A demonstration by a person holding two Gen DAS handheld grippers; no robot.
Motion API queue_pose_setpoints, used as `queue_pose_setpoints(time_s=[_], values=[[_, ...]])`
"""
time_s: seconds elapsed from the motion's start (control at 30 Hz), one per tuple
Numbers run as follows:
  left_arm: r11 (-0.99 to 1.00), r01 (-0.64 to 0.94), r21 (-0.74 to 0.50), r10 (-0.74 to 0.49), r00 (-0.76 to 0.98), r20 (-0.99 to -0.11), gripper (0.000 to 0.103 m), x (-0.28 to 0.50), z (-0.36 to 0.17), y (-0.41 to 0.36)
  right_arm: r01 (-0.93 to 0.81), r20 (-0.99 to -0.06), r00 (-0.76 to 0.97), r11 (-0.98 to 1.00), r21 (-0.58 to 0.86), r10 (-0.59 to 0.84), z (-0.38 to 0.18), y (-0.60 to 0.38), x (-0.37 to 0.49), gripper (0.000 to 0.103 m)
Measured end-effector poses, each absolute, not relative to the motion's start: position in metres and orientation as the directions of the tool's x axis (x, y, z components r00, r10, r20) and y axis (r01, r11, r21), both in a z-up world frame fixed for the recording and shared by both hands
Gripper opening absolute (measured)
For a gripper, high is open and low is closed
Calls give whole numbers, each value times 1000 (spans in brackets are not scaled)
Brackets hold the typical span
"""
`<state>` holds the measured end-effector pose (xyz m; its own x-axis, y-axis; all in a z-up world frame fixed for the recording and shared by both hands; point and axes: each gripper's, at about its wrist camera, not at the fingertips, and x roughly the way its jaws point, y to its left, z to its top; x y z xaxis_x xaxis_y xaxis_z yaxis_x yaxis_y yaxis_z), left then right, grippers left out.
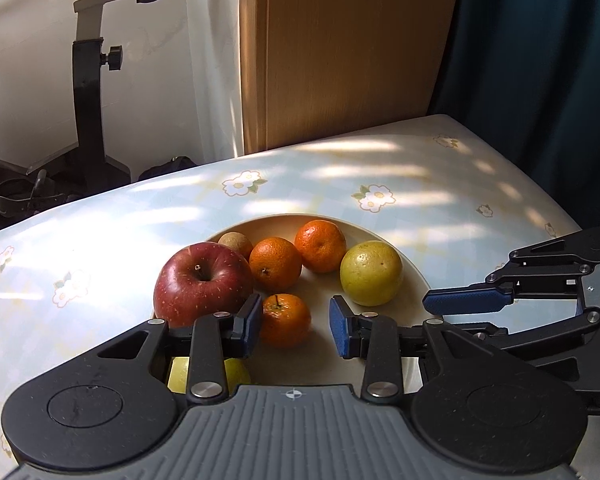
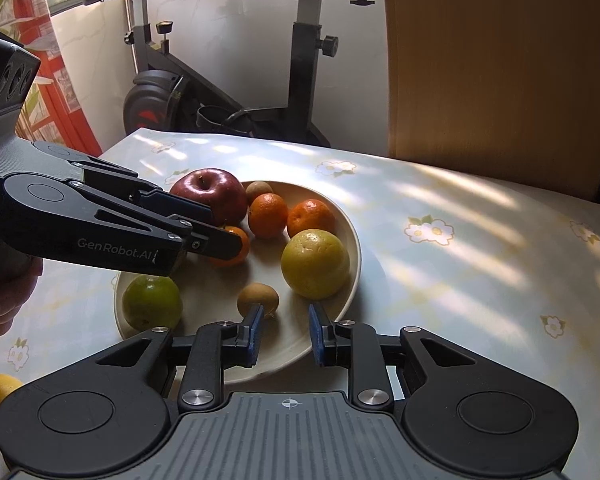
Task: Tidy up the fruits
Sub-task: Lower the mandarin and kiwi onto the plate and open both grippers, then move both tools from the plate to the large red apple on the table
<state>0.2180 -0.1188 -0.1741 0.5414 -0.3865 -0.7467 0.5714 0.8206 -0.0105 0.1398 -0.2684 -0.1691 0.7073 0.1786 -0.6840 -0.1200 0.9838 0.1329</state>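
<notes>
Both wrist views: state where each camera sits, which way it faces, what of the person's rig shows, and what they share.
Left wrist: sits behind the open left gripper, faces the plate; the right gripper enters at its right.
Right wrist: sits behind the open right gripper, faces the plate's near rim; the left gripper and hand show.
Shared: plate, red apple.

The left gripper [image 1: 294, 326] hangs over the near part of a cream plate [image 1: 414, 276], jaws apart. Just ahead of its left finger [image 1: 249, 326] sits a mandarin [image 1: 285, 320], partly between the pads. Left of that finger lies a red apple [image 1: 202, 282]. Further ahead are two more mandarins [image 1: 275, 263] [image 1: 320, 245] and a small brown fruit [image 1: 236, 242]. Ahead and right is a yellow-green fruit [image 1: 371, 273]. Under the left finger another yellow-green fruit [image 1: 236, 374] peeks out. The right gripper [image 1: 432, 306] comes in from the right. The plate rests on a flowered tablecloth [image 1: 100, 240].
</notes>
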Motion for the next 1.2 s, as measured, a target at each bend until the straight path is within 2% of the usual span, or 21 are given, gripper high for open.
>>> queue_pose_setpoints(time_s=[0.47, 0.67, 0.83, 1.2], values=[[857, 515, -30, -384, 598, -703, 39, 186, -143, -75, -117, -659, 733, 986, 121, 168, -148, -258, 111, 24], [875, 484, -5, -355, 634, -687, 39, 171, -130, -45, -124, -639, 751, 986, 114, 168, -138, -249, 92, 29], [890, 456, -5, -340, 656, -674, 45, 159, -121, -20, -126, -622, 763, 984, 124, 177, -132, -243, 76, 30], [909, 416, 10, -306, 686, -661, 47, 133, -117, 13, -108, -621, 766, 986, 129, 165, -135, -229, 43, 33]])
